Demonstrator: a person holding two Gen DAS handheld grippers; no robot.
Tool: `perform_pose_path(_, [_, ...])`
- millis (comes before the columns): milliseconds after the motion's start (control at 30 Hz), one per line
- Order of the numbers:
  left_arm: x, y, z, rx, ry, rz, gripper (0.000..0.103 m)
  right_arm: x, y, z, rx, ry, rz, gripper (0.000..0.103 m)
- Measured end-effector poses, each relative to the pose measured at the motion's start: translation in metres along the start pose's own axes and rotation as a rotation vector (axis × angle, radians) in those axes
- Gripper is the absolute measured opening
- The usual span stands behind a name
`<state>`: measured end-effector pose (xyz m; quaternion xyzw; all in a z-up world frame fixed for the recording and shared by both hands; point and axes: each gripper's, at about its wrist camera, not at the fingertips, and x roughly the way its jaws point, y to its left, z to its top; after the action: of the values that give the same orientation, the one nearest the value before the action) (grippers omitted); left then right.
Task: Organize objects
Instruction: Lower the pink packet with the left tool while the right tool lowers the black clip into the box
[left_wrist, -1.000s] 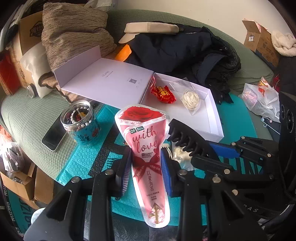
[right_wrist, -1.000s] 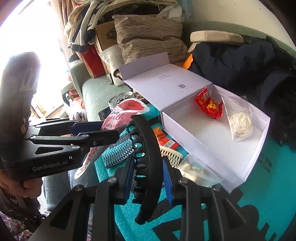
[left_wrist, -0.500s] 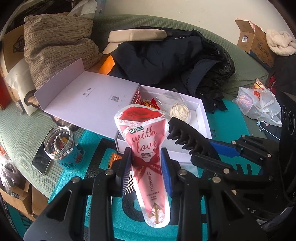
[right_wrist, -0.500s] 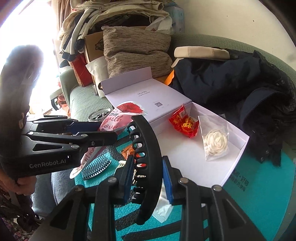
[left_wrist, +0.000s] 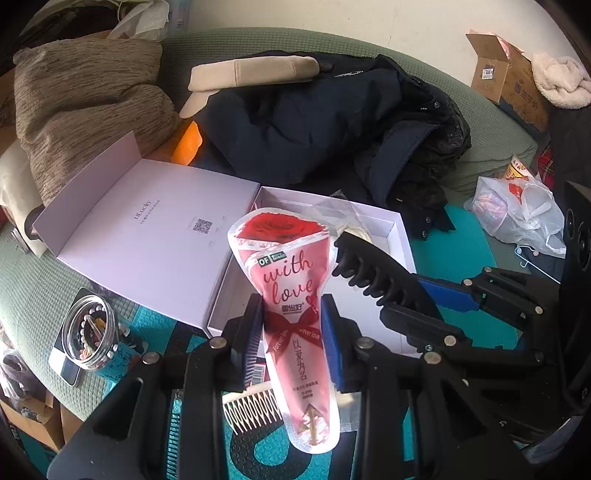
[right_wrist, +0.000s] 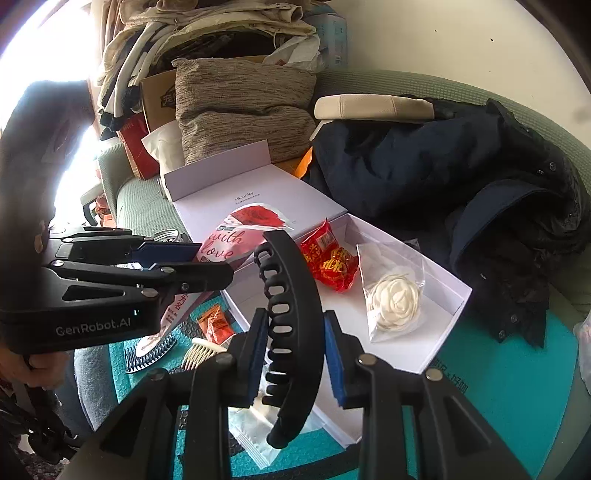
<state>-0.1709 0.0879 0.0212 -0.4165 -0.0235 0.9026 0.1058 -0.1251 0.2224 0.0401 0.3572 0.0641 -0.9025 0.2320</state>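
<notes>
The left gripper has its jaws clamped on a pink rose-printed pouch reading "with love"; the blue pads pinch it at its waist, so the rose end stands above the jaws at the frame's centre and the narrow tail hangs toward the bottom edge. The right gripper has its jaws closed on a black hair claw clip, gripped at mid-length, its curved toothed spine arching up over the jaws and down past them.

Just beyond both sets of jaws, in the middle of each view, lies the open white box. Inside it, in the right wrist view, a red snack packet sits beside a white fabric rose in a clear bag. The box's lid lies folded flat to the left.

Below the left jaws, a cream comb rests on the teal mat. At lower left stands a glass jar of beads. A dark jacket fills the upper centre.
</notes>
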Motion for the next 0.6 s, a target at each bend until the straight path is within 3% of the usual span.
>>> perform_pose_path(600, [0.086,-0.009,0.042,0.065,0.033,-0.016,0.029,0.048,-0.047,0.010,0.032,0.022,-0.082,0.029])
